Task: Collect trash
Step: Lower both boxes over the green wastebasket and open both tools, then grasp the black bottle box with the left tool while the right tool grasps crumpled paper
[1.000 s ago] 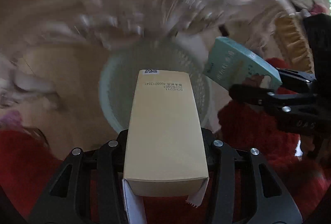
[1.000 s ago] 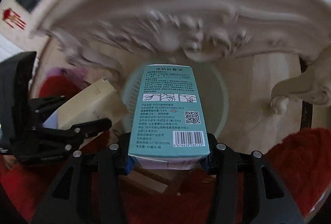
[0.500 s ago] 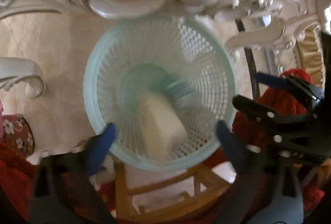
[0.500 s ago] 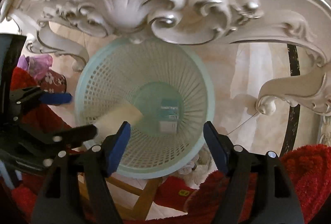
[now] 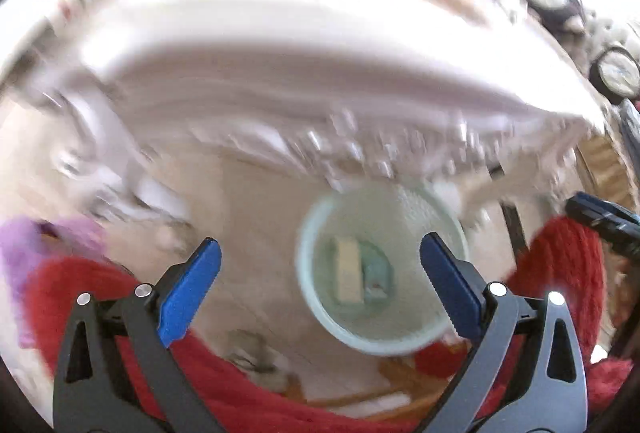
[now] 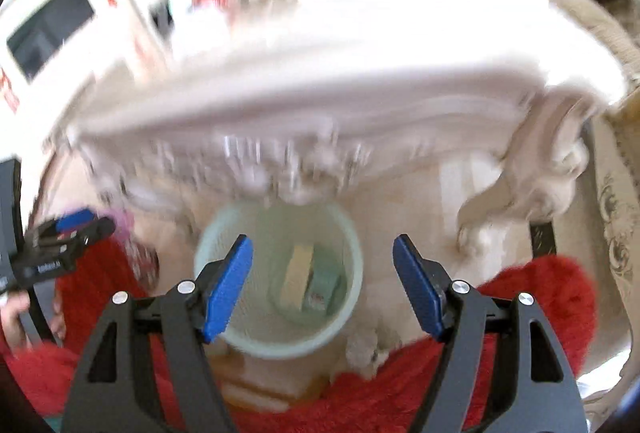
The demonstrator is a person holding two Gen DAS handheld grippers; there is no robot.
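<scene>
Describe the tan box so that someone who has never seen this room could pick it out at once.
Find the carved white table and look to the floor just in front of it, where a pale green mesh wastebasket stands. At its bottom lie two cartons side by side. The tan box is the plain, longer one; its neighbour, the teal box, is printed.

A lived-in home, likely a sitting room: an ornate white carved table [image 6: 320,105] with scrolled legs stands on a pale polished floor [image 5: 256,233], a fluffy red rug [image 6: 520,297] spread before it. A pale green mesh wastebasket [image 6: 352,273] sits under the table's edge. Blurred household clutter crowds the background, beside a patterned upholstered seat [image 6: 616,217].
</scene>
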